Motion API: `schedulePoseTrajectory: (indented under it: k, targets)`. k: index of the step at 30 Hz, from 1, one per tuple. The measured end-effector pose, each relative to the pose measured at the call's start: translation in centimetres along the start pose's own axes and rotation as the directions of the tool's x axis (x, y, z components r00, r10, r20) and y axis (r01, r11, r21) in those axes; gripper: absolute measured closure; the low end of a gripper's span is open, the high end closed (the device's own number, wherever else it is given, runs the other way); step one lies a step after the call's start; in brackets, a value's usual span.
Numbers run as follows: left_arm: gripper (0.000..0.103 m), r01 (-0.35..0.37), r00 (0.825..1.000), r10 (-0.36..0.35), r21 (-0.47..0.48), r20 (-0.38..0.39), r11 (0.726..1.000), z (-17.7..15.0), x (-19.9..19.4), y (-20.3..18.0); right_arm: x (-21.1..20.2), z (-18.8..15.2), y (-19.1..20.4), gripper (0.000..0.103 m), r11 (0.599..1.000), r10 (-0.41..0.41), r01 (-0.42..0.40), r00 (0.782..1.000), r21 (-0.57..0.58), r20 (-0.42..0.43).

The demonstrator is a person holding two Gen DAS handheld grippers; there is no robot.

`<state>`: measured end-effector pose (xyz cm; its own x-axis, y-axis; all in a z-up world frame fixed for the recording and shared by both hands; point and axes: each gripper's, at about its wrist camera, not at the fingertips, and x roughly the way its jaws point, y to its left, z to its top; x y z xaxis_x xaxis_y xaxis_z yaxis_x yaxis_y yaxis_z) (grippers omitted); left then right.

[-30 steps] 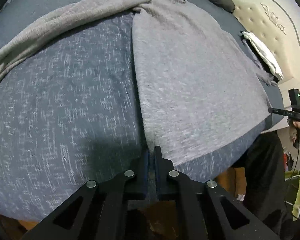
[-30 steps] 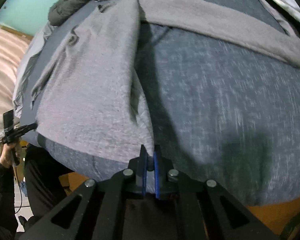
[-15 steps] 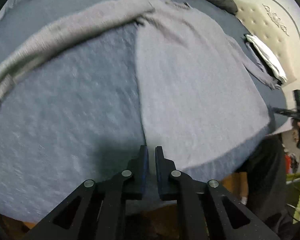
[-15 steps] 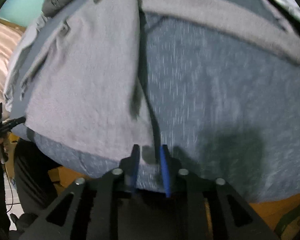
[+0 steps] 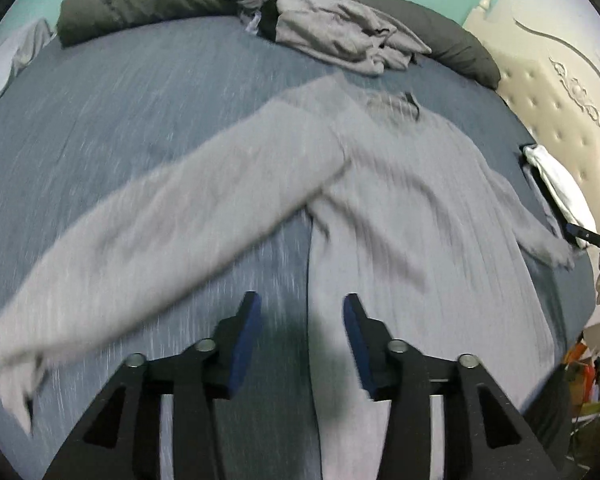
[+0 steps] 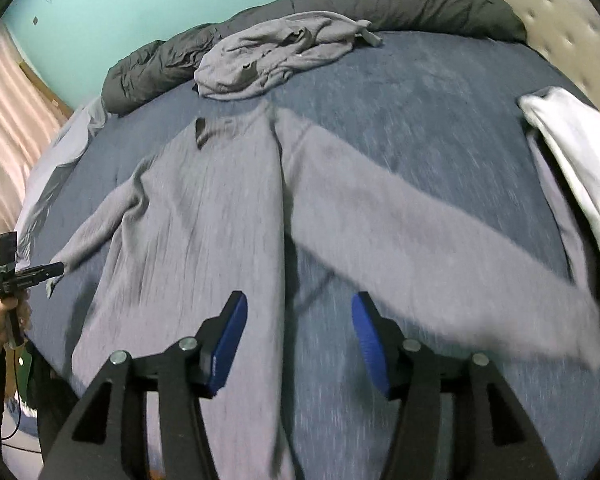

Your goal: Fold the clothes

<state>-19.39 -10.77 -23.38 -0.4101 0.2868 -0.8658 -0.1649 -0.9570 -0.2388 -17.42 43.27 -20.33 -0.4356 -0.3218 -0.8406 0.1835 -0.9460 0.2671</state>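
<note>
A grey long-sleeved sweater (image 5: 412,216) lies flat on the blue bedsheet (image 5: 132,112), its collar toward the far side and both sleeves spread out. My left gripper (image 5: 300,312) hangs above the sweater's left side edge with its jaws opening and nothing between them. In the right wrist view the same sweater (image 6: 204,216) fills the middle, one sleeve (image 6: 420,248) running out to the right. My right gripper (image 6: 298,312) hovers over the sweater's right side edge, jaws opening, with nothing in them.
A crumpled grey garment (image 6: 276,56) and a dark rolled duvet (image 6: 400,4) lie at the far side of the bed. White folded cloth (image 6: 580,152) sits at the right edge by the padded headboard (image 5: 556,92). A person's hand holding the other gripper (image 6: 8,280) shows at the left.
Both grippers let go of the sweater's bottom corners, opened, and rose and tilted up, so the whole sweater and the far side of the bed have come into view.
</note>
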Motion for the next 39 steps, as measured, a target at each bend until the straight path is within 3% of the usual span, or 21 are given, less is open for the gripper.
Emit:
schedulePoseTrajectory:
  k: [12, 22, 29, 30, 31, 35, 37, 39]
  targets:
    - [0.045, -0.024, 0.999, 0.024, -0.006, 0.036, 1.000, 13.4, 7.8, 2.1, 11.3, 12.3, 0.5, 0.044, 1.000, -0.006, 0.006, 1.000, -0.022, -0.013]
    - [0.044, -0.039, 0.999, 0.040, 0.036, -0.014, 0.999, 19.2, 14.6, 3.1, 19.5, 18.4, -1.0, 0.043, 0.999, -0.048, 0.047, 0.998, -0.027, -0.047]
    - [0.045, -0.009, 0.997, 0.013, 0.055, -0.071, 0.998, 20.6, 18.4, 3.6, 23.1, 21.0, -1.5, 0.043, 0.998, -0.047, 0.044, 0.997, -0.043, -0.067]
    - [0.050, -0.009, 0.997, 0.014, 0.065, -0.074, 0.998, 20.5, 18.5, 3.4, 23.8, 21.3, -1.6, 0.043, 0.998, -0.053, 0.049, 0.996, -0.047, -0.076]
    - [0.071, -0.010, 0.997, 0.015, 0.074, -0.076, 0.997, 20.4, 18.7, 3.3, 24.3, 21.5, -1.6, 0.043, 0.998, -0.051, 0.047, 0.995, -0.048, -0.084]
    - [0.096, -0.041, 0.996, 0.048, 0.112, -0.068, 0.993, 20.4, 18.6, 2.7, 26.2, 21.8, -1.4, 0.043, 0.998, -0.027, 0.020, 0.993, -0.061, -0.118]
    - [0.097, -0.068, 0.995, 0.076, 0.130, -0.058, 0.989, 20.5, 18.2, 2.5, 26.6, 21.8, -1.1, 0.052, 0.997, -0.026, 0.016, 0.992, -0.075, -0.127]
    - [0.098, -0.096, 0.994, 0.104, 0.148, -0.045, 0.984, 20.7, 17.7, 2.3, 26.6, 21.7, -0.8, 0.091, 0.996, -0.018, 0.008, 0.992, -0.086, -0.123]
